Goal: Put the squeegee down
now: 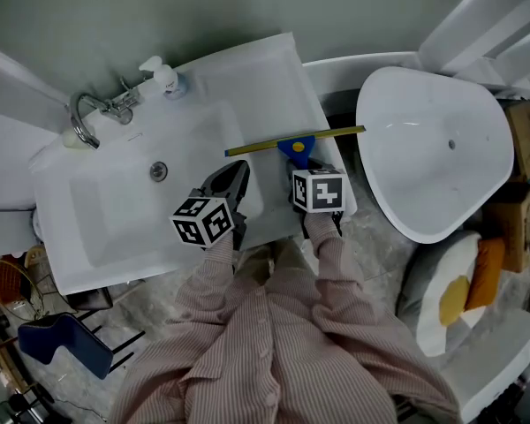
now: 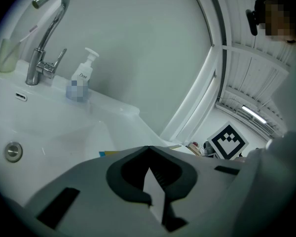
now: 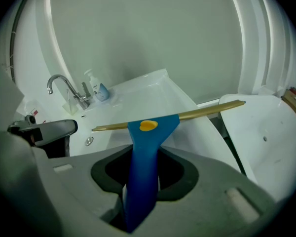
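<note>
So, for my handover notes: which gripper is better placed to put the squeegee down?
Right: the right gripper is shut on the squeegee by its blue handle, blade over the sink. The left gripper is shut, holding nothing.

I get head camera steeply down over sink [image 1: 97, 228], close. Camera on left gripper [image 2: 148, 149] sits low, faucet [image 2: 42, 38] ahead-left of claw. Camera on right gripper [image 3: 144, 149] rides higher, farther back. All three share faucet.

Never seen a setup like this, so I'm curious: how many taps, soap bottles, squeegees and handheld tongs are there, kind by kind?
Tap: 1
Soap bottle: 1
Squeegee: 1
Tongs: 2, the left tongs and the right tongs
Total: 5
</note>
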### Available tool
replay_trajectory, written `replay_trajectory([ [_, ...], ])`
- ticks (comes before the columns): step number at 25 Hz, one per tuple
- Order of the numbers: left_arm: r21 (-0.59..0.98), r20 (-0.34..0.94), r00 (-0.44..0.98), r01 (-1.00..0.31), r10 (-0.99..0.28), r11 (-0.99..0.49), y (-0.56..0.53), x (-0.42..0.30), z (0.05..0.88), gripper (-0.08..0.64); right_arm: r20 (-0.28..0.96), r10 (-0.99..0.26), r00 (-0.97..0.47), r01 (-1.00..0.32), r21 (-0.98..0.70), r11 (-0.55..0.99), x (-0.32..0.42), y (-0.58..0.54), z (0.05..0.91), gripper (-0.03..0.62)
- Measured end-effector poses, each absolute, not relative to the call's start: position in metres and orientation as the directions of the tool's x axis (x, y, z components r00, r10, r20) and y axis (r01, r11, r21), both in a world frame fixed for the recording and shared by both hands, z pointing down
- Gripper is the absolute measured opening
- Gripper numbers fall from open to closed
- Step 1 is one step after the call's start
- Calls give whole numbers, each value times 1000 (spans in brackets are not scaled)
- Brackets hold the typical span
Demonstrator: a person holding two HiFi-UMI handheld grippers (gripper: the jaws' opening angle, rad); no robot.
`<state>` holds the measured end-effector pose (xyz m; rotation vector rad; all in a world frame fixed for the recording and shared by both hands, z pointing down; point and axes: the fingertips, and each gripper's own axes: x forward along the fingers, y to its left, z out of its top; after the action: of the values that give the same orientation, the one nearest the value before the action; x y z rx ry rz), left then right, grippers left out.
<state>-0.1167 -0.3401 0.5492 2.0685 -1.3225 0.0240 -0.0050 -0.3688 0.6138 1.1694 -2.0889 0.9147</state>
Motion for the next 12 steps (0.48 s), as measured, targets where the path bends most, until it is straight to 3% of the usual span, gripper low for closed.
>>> replay_trajectory([
  [12,540,356,503,-799,-787,-266,-342,-115,555,-2,770,-508,-387,-899,-193,393,-10,-371,620,123],
])
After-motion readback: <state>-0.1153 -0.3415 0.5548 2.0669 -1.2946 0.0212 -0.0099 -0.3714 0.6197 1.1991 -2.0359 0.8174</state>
